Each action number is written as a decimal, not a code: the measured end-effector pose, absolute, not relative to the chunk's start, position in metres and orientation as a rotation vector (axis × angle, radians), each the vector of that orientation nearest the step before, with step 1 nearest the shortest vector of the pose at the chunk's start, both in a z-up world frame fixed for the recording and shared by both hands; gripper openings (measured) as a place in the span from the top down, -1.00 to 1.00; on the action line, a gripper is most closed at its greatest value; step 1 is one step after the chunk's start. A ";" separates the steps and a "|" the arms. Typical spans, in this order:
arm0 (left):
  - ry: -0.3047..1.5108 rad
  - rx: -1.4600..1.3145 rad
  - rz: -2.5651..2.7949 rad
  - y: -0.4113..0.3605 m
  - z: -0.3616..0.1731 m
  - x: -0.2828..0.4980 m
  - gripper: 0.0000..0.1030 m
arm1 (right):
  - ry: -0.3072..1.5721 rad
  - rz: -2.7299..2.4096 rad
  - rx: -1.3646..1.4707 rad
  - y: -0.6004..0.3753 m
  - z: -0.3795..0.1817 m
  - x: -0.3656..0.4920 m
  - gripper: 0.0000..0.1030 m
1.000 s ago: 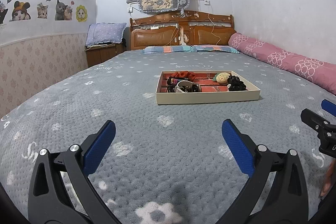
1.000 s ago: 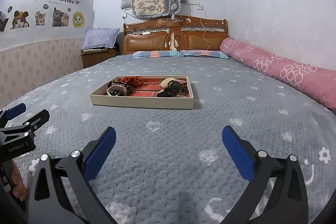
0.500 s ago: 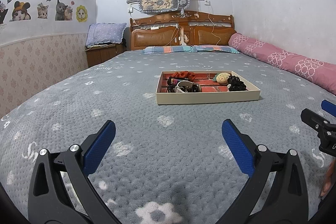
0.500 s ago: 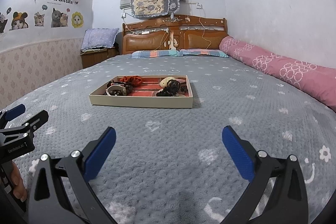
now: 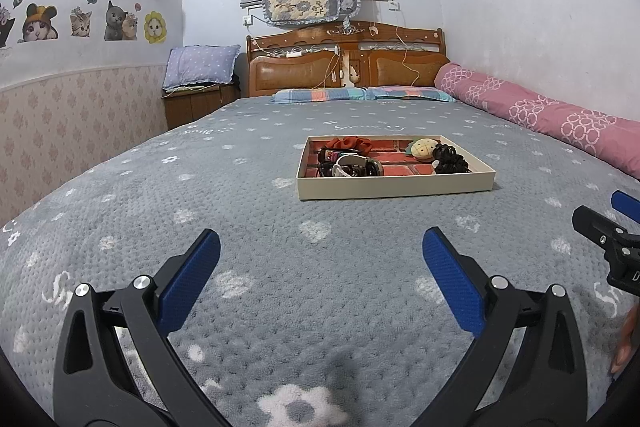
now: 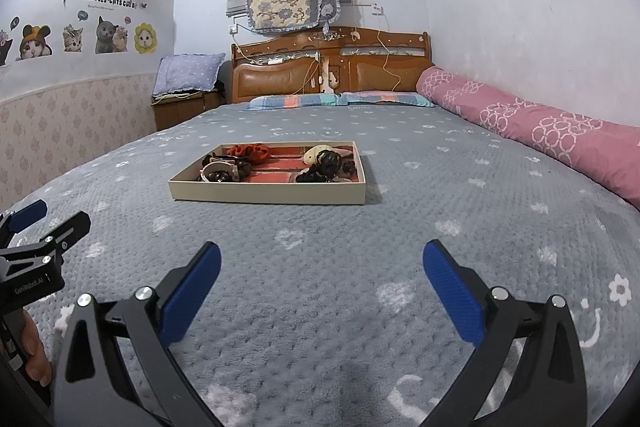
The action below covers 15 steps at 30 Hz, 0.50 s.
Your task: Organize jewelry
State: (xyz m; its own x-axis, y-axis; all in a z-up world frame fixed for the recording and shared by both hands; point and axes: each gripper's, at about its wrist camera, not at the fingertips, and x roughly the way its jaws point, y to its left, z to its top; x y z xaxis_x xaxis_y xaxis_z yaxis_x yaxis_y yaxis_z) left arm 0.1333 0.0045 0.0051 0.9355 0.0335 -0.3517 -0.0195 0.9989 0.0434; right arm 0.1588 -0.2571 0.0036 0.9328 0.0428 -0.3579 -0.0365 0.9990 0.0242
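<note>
A shallow cream tray (image 5: 394, 187) (image 6: 264, 194) with a red brick-pattern floor lies mid-bed. It holds a red scrunchie (image 5: 351, 143) (image 6: 250, 151), a white-strapped watch (image 5: 352, 165) (image 6: 218, 171), a yellow plush piece (image 5: 423, 149) (image 6: 314, 155) and a black hair tie cluster (image 5: 450, 161) (image 6: 326, 167). My left gripper (image 5: 320, 267) is open and empty, well short of the tray. My right gripper (image 6: 320, 267) is open and empty too, also short of it. Each gripper shows at the other view's edge.
A grey flower-print blanket (image 5: 240, 187) covers the bed. A pink rolled quilt (image 5: 560, 119) lies along the right wall. The wooden headboard (image 5: 348, 67) and striped pillows stand at the far end. A nightstand with a blue pillow (image 5: 200, 71) is far left.
Both grippers stay open. The right wrist view has shifted slightly; the left has hardly moved.
</note>
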 end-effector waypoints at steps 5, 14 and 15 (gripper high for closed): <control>0.360 0.040 0.027 0.004 0.005 0.133 -0.90 | 0.367 0.040 0.019 -0.258 0.004 0.159 -0.92; 0.359 0.048 0.015 0.004 0.007 0.132 -0.90 | 0.367 0.040 0.019 -0.258 0.004 0.159 -0.92; 0.359 0.048 0.013 0.004 0.007 0.132 -0.90 | 0.367 0.040 0.019 -0.258 0.004 0.159 -0.92</control>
State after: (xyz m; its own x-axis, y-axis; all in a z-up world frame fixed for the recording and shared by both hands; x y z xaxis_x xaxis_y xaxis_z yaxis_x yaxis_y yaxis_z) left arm 0.1320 0.0042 0.0068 0.9363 0.0208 -0.3506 -0.0039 0.9988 0.0490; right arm 0.1590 -0.2582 0.0039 0.9325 0.0430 -0.3585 -0.0361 0.9990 0.0259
